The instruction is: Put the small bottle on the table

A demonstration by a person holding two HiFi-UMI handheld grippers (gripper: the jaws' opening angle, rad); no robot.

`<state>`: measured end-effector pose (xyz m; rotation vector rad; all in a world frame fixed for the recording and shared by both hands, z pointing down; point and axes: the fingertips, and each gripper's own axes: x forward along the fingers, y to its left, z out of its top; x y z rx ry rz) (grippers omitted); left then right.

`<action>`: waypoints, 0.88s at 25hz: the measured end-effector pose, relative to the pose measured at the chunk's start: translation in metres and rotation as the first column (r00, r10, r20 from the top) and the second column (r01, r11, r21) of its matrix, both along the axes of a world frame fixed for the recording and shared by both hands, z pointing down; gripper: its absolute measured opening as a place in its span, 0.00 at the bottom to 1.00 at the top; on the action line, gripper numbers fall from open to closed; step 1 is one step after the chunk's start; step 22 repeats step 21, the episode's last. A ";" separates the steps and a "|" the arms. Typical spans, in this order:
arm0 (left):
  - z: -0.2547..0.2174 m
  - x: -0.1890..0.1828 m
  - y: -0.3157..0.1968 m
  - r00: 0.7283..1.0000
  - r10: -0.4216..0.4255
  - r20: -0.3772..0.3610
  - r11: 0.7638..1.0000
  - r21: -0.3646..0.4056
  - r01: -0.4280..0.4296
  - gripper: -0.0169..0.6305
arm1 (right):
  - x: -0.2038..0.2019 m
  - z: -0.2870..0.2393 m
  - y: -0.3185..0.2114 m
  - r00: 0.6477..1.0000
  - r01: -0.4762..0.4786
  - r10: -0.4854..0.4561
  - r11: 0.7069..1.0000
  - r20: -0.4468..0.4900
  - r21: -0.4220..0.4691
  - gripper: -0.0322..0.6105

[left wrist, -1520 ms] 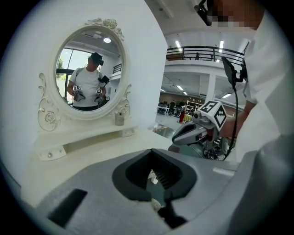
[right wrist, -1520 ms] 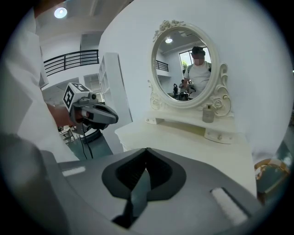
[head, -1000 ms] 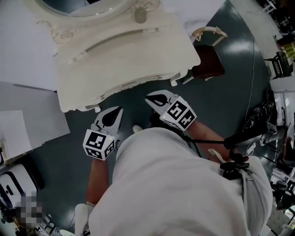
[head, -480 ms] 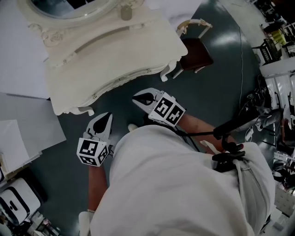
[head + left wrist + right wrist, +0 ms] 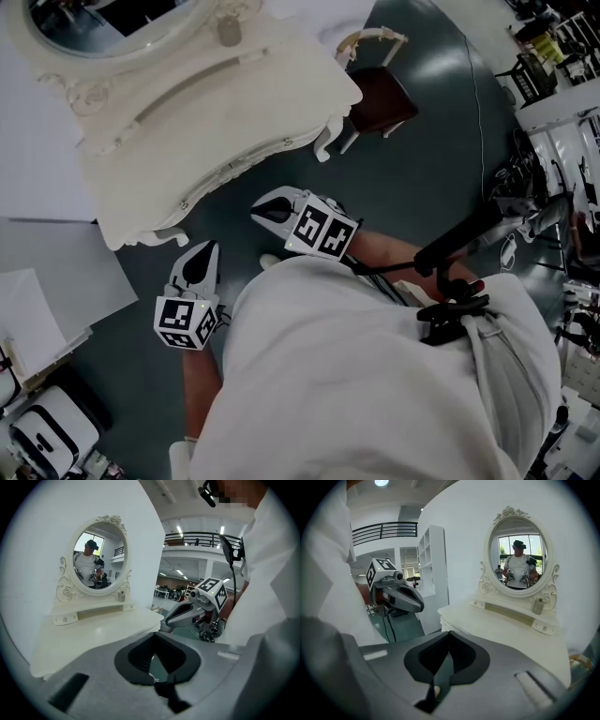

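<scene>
You held your left claw [image 5: 208, 249] low at the table's [image 5: 234, 112] 6 o'clock, pinched together and empty, likely because reaching had not begun. The small bottle [image 5: 228, 31] stood well apart at 12 o'clock, by the mirror [image 5: 103, 19]. Your right claw [image 5: 261, 208], at 5 o'clock, was together and empty too.

grey left gripper [image 5: 210, 249] and right gripper [image 5: 262, 208], marker cubes [image 5: 185, 322], white shirt [image 5: 356, 375].
</scene>
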<state>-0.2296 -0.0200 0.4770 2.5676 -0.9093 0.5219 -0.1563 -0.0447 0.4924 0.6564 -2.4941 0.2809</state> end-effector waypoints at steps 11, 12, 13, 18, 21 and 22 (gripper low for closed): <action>0.000 0.008 -0.014 0.999 0.053 0.000 0.999 -0.002 -0.053 0.03 | 0.008 -0.001 -0.012 0.999 -0.046 0.046 0.999 -0.011 0.008 0.05; -0.001 0.010 -0.017 0.998 0.061 -0.001 0.998 0.000 -0.061 0.03 | 0.011 -0.001 -0.014 0.999 -0.052 0.053 0.999 -0.014 0.011 0.05; -0.001 0.012 -0.019 0.998 0.069 -0.002 0.998 0.001 -0.069 0.03 | 0.012 -0.001 -0.016 0.998 -0.060 0.060 0.998 -0.015 0.013 0.05; -0.001 0.013 -0.027 0.995 0.100 0.001 0.995 -0.011 -0.100 0.03 | 0.013 -0.003 -0.023 0.996 -0.084 0.084 0.996 -0.016 0.009 0.05; 0.000 0.016 -0.027 0.993 0.117 0.006 0.993 -0.017 -0.117 0.03 | 0.017 -0.004 -0.022 0.995 -0.101 0.101 0.995 -0.014 0.006 0.05; 0.000 0.016 -0.027 0.993 0.117 0.006 0.993 -0.017 -0.117 0.03 | 0.017 -0.004 -0.022 0.995 -0.101 0.101 0.995 -0.014 0.006 0.05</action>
